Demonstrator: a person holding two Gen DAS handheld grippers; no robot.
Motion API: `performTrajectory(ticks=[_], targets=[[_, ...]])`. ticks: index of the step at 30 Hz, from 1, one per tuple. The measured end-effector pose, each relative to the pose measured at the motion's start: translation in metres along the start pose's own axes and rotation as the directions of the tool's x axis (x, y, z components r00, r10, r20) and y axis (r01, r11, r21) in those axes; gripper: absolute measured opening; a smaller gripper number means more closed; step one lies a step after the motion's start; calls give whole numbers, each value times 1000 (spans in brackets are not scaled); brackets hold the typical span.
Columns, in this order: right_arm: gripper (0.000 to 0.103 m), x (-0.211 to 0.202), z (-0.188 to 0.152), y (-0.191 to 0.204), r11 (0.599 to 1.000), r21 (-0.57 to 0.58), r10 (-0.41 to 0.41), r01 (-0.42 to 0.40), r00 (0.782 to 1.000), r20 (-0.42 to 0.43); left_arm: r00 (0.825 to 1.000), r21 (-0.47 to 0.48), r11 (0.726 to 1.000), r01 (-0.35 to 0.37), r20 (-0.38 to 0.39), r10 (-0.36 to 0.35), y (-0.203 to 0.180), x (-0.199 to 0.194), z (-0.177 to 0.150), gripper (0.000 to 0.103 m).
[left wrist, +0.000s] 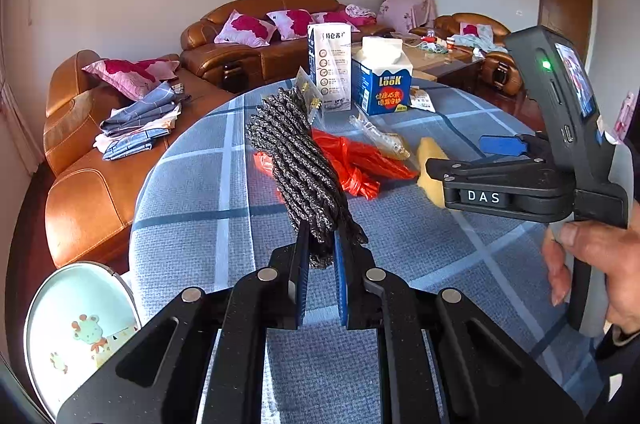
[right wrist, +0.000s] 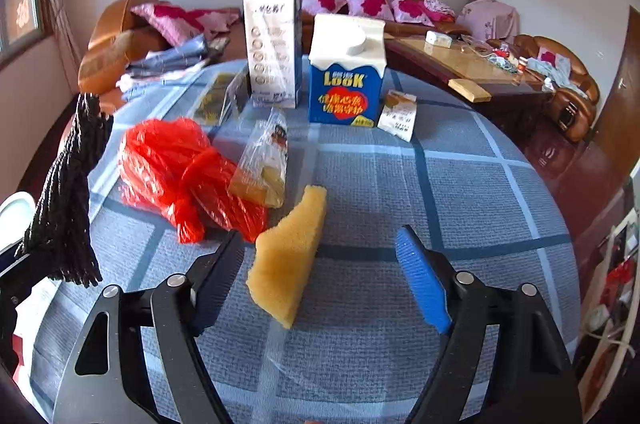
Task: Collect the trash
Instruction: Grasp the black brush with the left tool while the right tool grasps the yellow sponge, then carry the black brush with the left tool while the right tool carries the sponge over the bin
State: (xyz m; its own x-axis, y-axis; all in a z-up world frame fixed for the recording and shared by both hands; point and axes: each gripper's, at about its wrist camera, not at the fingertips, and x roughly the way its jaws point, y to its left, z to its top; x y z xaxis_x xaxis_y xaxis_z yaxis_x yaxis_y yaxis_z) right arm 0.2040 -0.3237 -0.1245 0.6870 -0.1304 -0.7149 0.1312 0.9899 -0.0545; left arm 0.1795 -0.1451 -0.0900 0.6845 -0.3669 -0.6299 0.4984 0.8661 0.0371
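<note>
My left gripper is shut on one end of a dark braided rope bundle, held up above the table; the bundle also hangs at the left edge of the right wrist view. My right gripper is open, low over the table, with a yellow sponge wedge between its fingers, and neither pad touches it. From the left wrist view the right gripper shows side-on with a hand on its grip. A crumpled red plastic bag and a clear wrapper lie just beyond the sponge.
A blue milk carton, a tall white carton and a small packet stand farther back on the blue checked tablecloth. A round pale lid with a cartoon print sits below the table's left edge. Brown sofas lie beyond.
</note>
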Motion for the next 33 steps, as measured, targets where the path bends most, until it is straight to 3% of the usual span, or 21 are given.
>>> performTrajectory(ticks=[1,2,3,4,7,18,26,33], targets=[[76,3,-1,1,1000,-5,7,-7,1000,-17,1000,-3,1000,-6,-2,6,1,1,-1,11],[69,6,-3,2,1000,-7,15,-15,999,-29,1000,-9,1000,-9,-4,9,3,2,-2,11],[60,8,-5,2,1000,-7,19,-20,999,-37,1000,-18,1000,-13,-8,13,4,4,-3,11],[44,10,-6,2,1000,-6,31,-31,998,-48,1000,-28,999,-17,-9,17,7,5,-3,11],[28,4,-6,4,999,-12,48,-48,999,-25,1000,-48,999,-20,5,20,12,2,-1,11],[25,-43,-6,25,991,-90,107,-98,988,107,996,-104,993,-59,62,66,34,-31,-3,11],[25,-62,2,62,966,-187,210,-176,961,181,987,-144,980,-136,63,146,59,-54,-13,11],[25,-62,10,101,935,-274,282,-225,941,189,967,-163,956,-245,37,254,83,-69,-24,11]])
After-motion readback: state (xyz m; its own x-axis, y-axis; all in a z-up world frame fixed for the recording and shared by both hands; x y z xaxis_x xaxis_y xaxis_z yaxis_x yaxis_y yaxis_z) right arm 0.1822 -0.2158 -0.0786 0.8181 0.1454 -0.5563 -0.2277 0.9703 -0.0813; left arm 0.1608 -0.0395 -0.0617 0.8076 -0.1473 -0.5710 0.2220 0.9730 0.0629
